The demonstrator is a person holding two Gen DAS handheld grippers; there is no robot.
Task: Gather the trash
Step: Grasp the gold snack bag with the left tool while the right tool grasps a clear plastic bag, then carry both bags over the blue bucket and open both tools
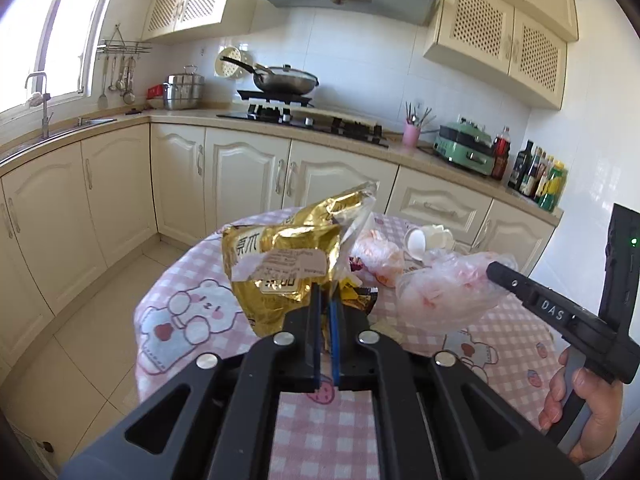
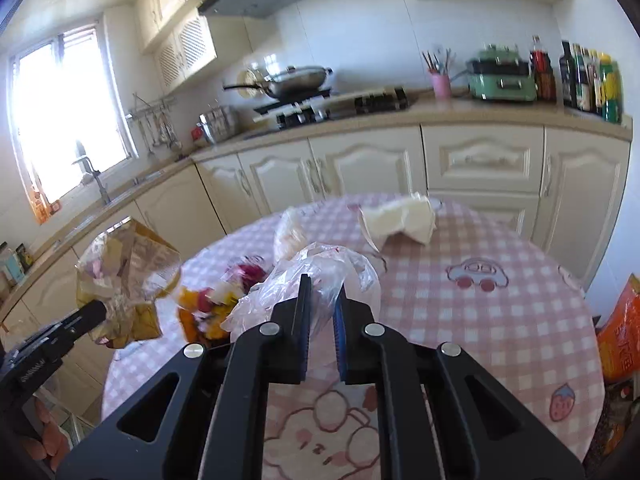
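Observation:
My left gripper (image 1: 326,300) is shut on a gold foil snack bag (image 1: 288,256) and holds it above the round table's left side; the bag also shows in the right wrist view (image 2: 128,280). My right gripper (image 2: 322,300) is shut on a clear plastic bag (image 2: 320,272), also seen in the left wrist view (image 1: 448,292). On the pink checked tablecloth (image 2: 460,320) lie a colourful wrapper (image 2: 212,304), a crumpled white tissue (image 2: 404,220) and a second clear bag (image 2: 290,232).
Cream kitchen cabinets (image 1: 248,176) and a counter with a stove and wok (image 1: 286,80) run behind the table. A green appliance (image 1: 464,146) and bottles (image 1: 540,178) stand at the counter's right. An orange bag (image 2: 620,332) stands beside the table's right edge.

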